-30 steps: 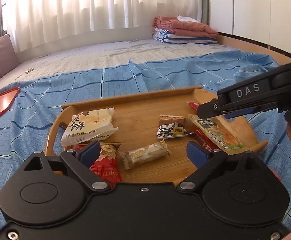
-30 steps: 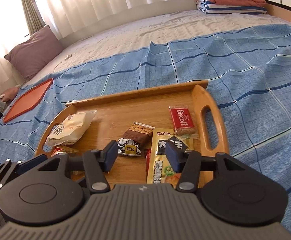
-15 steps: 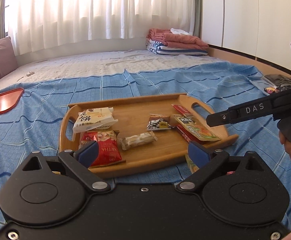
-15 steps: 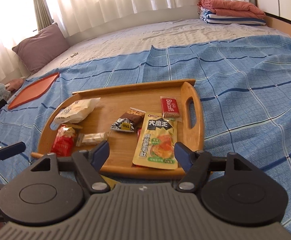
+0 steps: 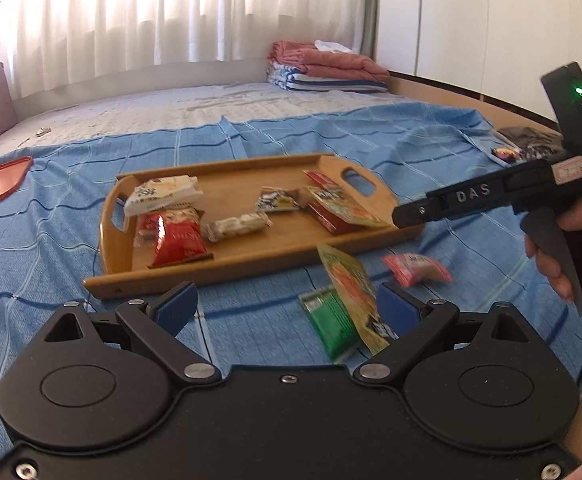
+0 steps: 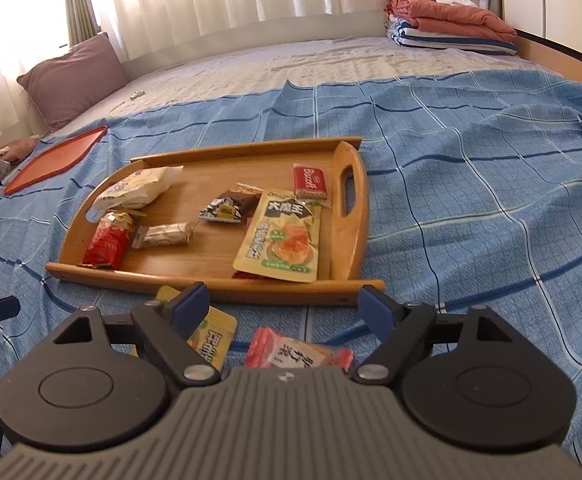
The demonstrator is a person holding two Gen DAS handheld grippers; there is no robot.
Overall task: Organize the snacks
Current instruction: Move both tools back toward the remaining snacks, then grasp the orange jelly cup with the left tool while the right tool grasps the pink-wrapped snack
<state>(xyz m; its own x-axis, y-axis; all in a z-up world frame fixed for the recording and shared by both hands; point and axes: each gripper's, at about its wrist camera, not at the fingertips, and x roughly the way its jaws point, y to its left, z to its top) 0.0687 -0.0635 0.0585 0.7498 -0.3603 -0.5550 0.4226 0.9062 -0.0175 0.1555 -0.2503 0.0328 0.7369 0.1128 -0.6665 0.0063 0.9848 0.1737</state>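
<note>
A wooden tray (image 5: 247, 256) (image 6: 347, 216) lies on the blue bedspread with several snack packs: a white bag (image 6: 139, 190), a red pack (image 6: 109, 240), a nougat bar (image 6: 165, 234), a dark bar (image 6: 231, 206), a green-yellow pouch (image 6: 283, 240) and a Biscoff pack (image 6: 310, 180). On the cover in front of the tray lie a green pack (image 5: 331, 322), a yellow-green pouch (image 5: 351, 288) (image 6: 211, 338) and a pink pack (image 5: 417, 268) (image 6: 291, 354). My left gripper (image 5: 287, 308) is open and empty above them. My right gripper (image 6: 281, 306) is open and empty, just over the pink pack.
A red lid (image 6: 55, 160) lies on the bed at the far left, with a purple pillow (image 6: 75, 76) behind it. Folded blankets (image 6: 451, 24) sit at the far right corner. Dark items (image 5: 527, 146) lie at the bed's right edge.
Both grippers have pulled back from the tray toward me. The loose packs in front of the tray have come into view. Both grippers stay open.
</note>
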